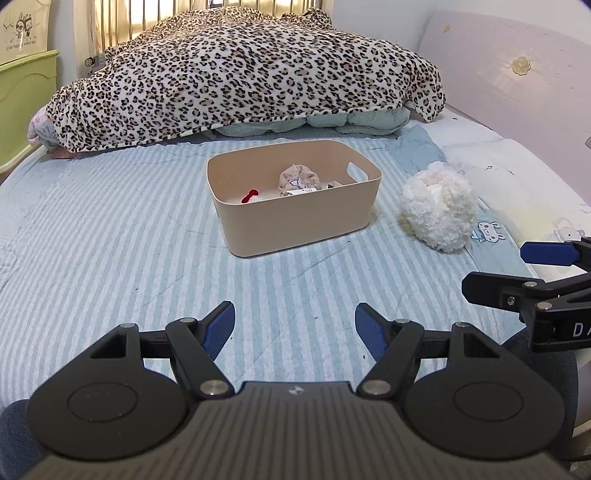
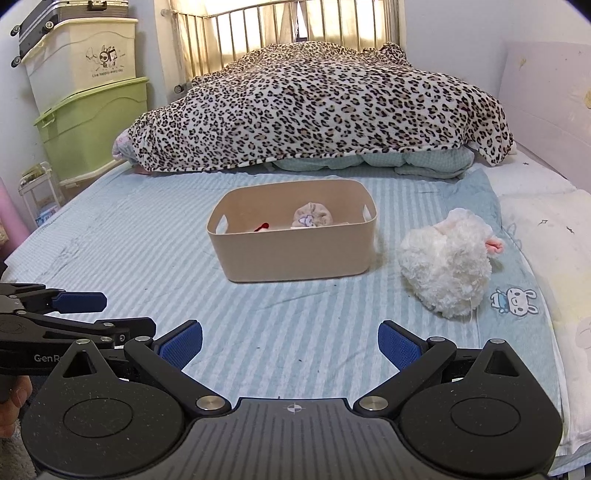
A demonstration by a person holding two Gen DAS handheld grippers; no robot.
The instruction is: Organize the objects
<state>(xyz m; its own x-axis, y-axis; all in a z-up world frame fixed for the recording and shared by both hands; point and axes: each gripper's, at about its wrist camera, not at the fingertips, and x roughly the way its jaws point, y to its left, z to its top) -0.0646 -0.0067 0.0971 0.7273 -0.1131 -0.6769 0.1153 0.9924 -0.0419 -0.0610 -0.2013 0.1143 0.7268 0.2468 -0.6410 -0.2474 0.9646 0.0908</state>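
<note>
Ahead-right of right hand-held gripper [image 2: 290, 345], fluffy white plush [image 2: 445, 262], beside bin [image 2: 291, 258]

Daylight is glaring through the curtain [image 2: 280, 22] far ahead of the grippers; fisheye bending is warping the edges, everything staying sharp.

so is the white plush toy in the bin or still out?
Out. The white plush toy lies on the bed sheet, right of the bin, apart from it.
</note>
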